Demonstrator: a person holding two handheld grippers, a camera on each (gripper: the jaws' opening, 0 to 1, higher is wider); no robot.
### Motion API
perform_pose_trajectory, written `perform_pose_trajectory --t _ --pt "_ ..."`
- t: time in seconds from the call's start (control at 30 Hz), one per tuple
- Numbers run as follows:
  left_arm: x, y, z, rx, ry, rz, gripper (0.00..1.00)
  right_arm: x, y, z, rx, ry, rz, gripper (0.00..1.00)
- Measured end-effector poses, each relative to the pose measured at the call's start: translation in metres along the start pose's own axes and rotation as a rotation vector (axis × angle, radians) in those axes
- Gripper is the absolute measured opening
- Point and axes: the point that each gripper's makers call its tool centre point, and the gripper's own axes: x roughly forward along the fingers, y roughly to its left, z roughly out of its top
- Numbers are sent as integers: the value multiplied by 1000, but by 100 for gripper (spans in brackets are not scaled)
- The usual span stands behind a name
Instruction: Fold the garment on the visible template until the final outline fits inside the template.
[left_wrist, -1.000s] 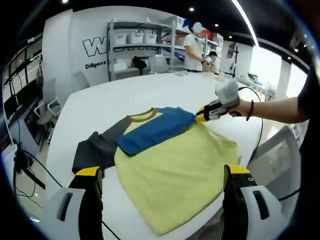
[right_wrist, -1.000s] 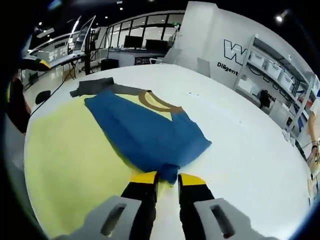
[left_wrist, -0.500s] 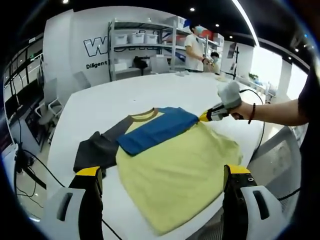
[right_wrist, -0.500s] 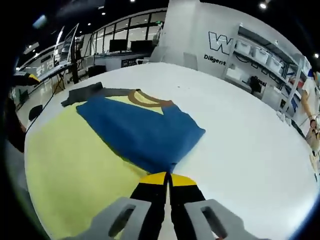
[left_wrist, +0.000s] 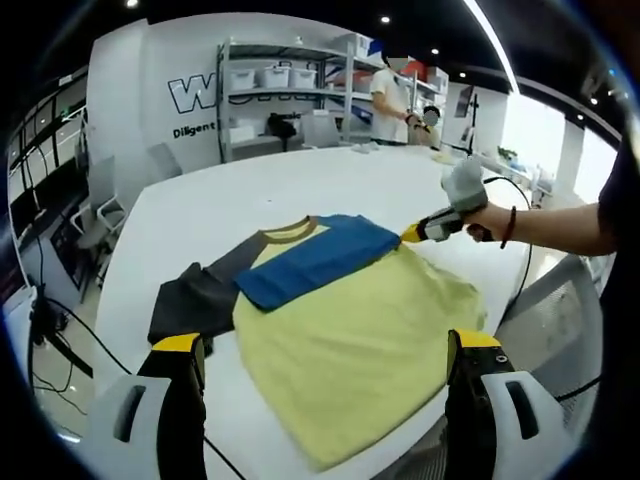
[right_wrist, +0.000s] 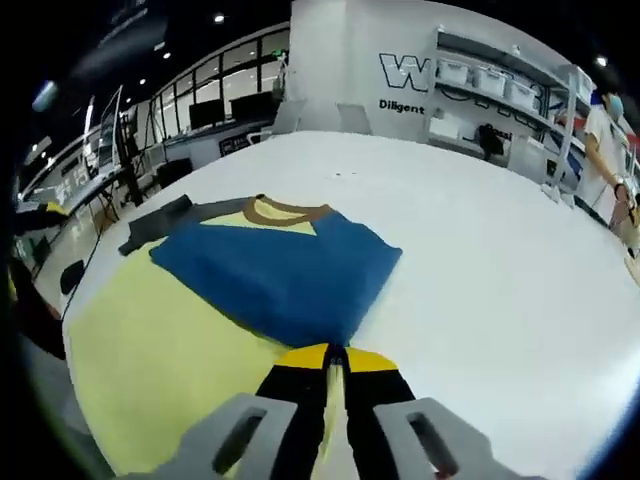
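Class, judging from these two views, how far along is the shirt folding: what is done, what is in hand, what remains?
Done: the blue sleeve lies folded across the yellow shirt. In hand: the right gripper, jaws together, sits at that sleeve's edge; whether it grips cloth is unclear. The left gripper is open, above the hem. Left: the dark sleeve lies spread out on the white table, and the body is unfolded.

My right gripper (right_wrist: 335, 358) is resting with jaws together at the folded blue sleeve (right_wrist: 280, 280). The yellow garment (right_wrist: 160, 370) is lying on the white table (right_wrist: 480, 260).
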Motion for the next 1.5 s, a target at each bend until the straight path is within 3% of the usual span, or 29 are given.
perform_pose_trajectory --t 0.3,0.6,0.9,1.23,1.3,1.5 --pt "2 3 1 4 -1 22 99 -26 13 -6 64 -39 51 51" --pt "1 0 -3 -21 12 14 99 -39 30 -10 83 -43 96 81" --pt "1 -2 -7 -45 26 4 99 -58 46 -38 59 30 130 88" --pt "-3 1 -23 -64 65 25 99 -89 58 -80 21 157 186 83" --pt "-4 4 -33 -74 110 41 99 -96 63 -89 -8 178 203 82" --pt "-8 3 -44 -95 129 32 99 -107 65 -108 -60 245 198 77"
